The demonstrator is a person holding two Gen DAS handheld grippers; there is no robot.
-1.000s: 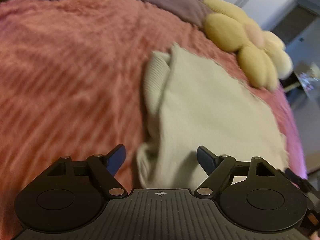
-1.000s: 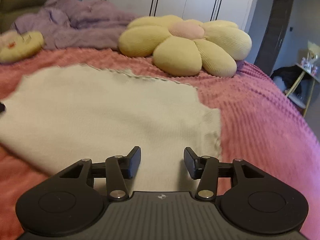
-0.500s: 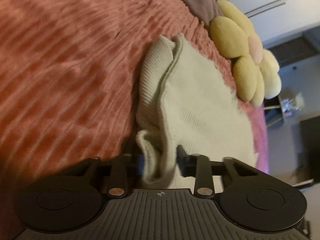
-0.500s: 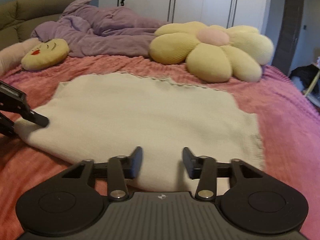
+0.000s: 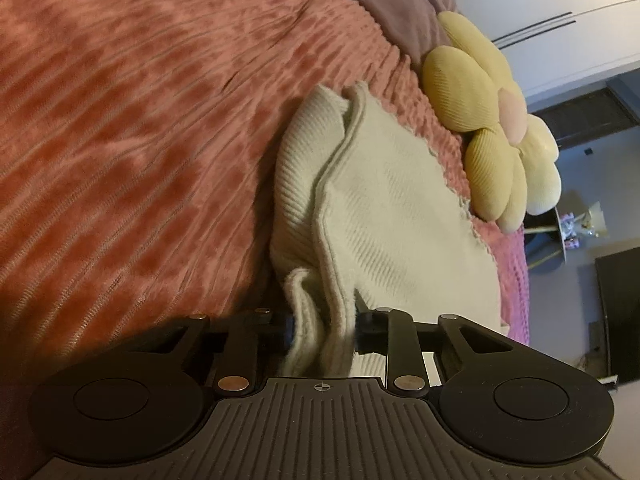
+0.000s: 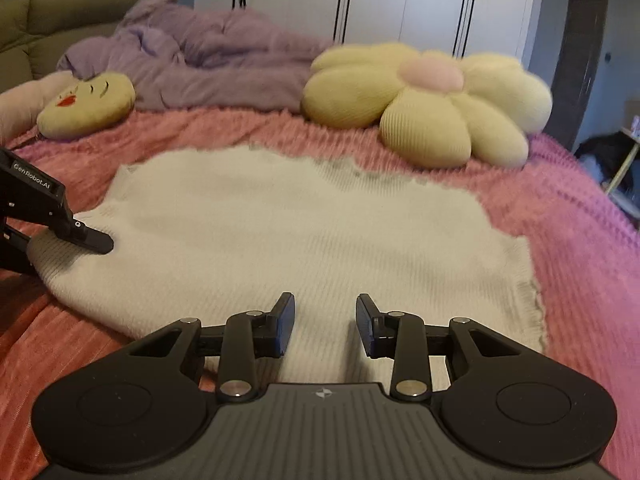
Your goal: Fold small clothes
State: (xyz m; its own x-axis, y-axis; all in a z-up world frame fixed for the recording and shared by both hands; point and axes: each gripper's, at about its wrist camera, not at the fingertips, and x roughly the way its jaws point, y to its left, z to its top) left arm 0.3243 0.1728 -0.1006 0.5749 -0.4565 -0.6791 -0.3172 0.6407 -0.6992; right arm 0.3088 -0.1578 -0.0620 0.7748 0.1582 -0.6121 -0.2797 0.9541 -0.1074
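A cream knit sweater (image 6: 304,232) lies spread flat on the pink bedspread (image 6: 580,248). It also shows in the left wrist view (image 5: 400,224), with its left edge bunched. My left gripper (image 5: 323,326) is shut on that bunched edge of the sweater, and the fabric is pinched between its fingers. From the right wrist view the left gripper (image 6: 86,238) sits at the sweater's left side. My right gripper (image 6: 325,326) is open and empty, just above the sweater's near edge.
A yellow flower cushion (image 6: 432,100) lies behind the sweater, also in the left wrist view (image 5: 492,136). A round yellow face pillow (image 6: 88,104) and a purple duvet (image 6: 208,64) lie at the back left. White wardrobe doors (image 6: 400,4) stand behind the bed.
My left gripper moved in on the sweater's left edge and shut on it, bunching the fabric. My right gripper stayed open and shifted a little left along the near edge.
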